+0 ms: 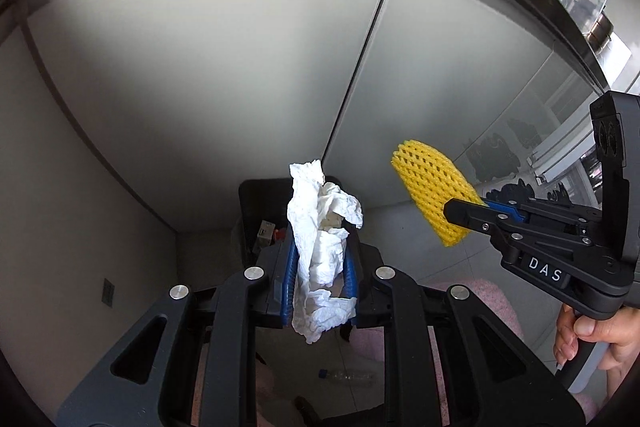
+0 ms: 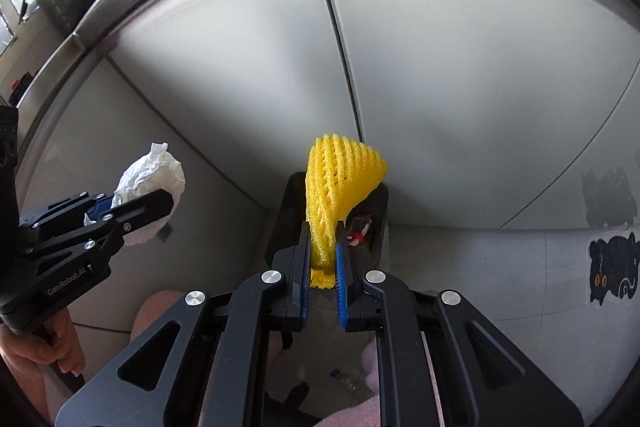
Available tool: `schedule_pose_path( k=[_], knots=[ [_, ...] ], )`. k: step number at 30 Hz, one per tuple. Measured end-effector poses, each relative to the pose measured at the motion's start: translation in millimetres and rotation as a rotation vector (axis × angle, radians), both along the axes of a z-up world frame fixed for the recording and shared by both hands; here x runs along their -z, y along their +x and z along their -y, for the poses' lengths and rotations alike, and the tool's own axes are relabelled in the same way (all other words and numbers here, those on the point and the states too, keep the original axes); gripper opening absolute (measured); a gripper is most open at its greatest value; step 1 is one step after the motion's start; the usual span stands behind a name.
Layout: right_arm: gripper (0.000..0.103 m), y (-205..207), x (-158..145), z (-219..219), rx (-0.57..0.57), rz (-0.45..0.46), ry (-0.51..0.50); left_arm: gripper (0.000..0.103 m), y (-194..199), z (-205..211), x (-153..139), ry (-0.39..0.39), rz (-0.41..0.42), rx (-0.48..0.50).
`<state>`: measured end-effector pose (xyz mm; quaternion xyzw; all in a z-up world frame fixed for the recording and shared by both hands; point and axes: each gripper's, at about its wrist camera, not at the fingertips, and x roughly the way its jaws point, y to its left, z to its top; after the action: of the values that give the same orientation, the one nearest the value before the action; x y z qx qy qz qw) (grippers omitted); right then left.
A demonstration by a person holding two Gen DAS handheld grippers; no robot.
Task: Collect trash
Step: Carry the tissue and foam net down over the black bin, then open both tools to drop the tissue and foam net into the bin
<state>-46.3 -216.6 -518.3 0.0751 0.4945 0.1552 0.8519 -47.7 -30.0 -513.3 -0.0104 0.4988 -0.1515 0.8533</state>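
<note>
Left gripper [image 1: 320, 267] fingers clench crumpled tissue [image 1: 320, 227]; right gripper [image 2: 324, 267] fingers pinch yellow foam net [image 2: 340, 179]; black bin [image 2: 376, 203] sits just beyond both.

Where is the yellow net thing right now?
The yellow foam net is pinched in the right hand-held gripper, held up in the air just in front of the black trash bin by the grey cabinet doors.
</note>
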Motion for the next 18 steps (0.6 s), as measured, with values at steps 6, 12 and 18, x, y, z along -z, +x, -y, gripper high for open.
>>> schedule_pose_path(
  k=[6, 12, 18],
  knots=[
    [0.012, 26.4, 55.4, -10.9, 0.0, -0.119, 0.031, 0.019, 22.0, -0.9, 59.7, 0.001, -0.116, -0.004],
    [0.012, 51.9, 102.2, -19.5, 0.007, -0.24, 0.06, 0.019, 46.2, 1.2, 112.9, 0.022, -0.231, 0.009],
    [0.012, 81.9, 123.8, -29.8, 0.032, -0.291, 0.078, 0.019, 65.4, -0.8, 142.0, 0.031, -0.286, -0.001]
  ],
)
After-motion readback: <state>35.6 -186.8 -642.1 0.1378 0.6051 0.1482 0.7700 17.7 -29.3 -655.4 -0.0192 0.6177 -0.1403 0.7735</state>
